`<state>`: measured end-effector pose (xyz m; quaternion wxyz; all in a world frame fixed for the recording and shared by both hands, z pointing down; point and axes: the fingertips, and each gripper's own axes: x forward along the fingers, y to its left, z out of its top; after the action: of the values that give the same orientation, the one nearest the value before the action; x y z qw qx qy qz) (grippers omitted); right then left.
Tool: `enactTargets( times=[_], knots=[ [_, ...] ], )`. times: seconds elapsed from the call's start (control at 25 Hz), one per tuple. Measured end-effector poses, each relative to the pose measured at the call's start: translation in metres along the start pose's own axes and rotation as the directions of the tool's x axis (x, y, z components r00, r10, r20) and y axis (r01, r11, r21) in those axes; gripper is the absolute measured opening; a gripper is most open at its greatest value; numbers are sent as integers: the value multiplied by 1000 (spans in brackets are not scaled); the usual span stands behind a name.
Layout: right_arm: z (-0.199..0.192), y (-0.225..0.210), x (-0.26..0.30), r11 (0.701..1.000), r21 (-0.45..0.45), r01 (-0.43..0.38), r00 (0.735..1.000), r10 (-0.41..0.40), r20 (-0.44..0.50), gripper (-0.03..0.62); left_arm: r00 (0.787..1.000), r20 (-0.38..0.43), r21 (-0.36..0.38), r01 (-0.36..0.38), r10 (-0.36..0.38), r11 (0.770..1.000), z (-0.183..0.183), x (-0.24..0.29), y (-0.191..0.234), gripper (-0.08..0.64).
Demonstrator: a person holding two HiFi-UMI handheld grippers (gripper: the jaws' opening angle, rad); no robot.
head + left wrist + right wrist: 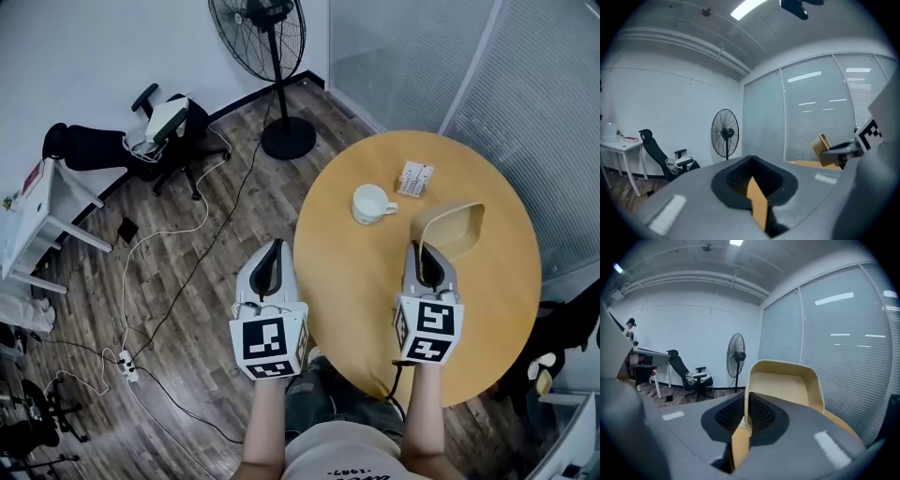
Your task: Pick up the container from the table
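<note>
Right tongs (423,249) grasp the one tan container (452,228) by its rim above the counter (347,281); left tongs (273,247) clenched, empty. One cup (372,203), one small box (415,178) sit there.

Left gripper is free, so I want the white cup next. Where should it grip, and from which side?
Probably take the cup by its rim wall on the left side, coming from above: it stands upright with an open mouth, and its handle points right, toward the container in the right gripper.
</note>
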<state>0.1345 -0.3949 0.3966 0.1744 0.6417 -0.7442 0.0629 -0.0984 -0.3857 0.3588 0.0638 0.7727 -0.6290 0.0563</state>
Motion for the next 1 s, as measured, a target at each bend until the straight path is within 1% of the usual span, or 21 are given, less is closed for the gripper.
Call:
enactTargets(
  times=[0.24,0.44,0.76,1.0],
  knots=[
    [40,-13,-14,999,22,23,995,-25,99,44,998,68,15,-4,3,1000,33,-5,-2,0],
    [63,-22,-26,999,36,36,985,-42,167,44,993,115,26,-1,-1,1000,53,-8,-6,0],
    [84,-35,-41,997,60,53,971,-66,228,44,985,171,39,0,-6,999,79,-15,-10,0],
    [89,-40,-44,996,63,55,965,-70,252,44,981,194,44,7,-15,999,87,-15,-16,0]
  ],
)
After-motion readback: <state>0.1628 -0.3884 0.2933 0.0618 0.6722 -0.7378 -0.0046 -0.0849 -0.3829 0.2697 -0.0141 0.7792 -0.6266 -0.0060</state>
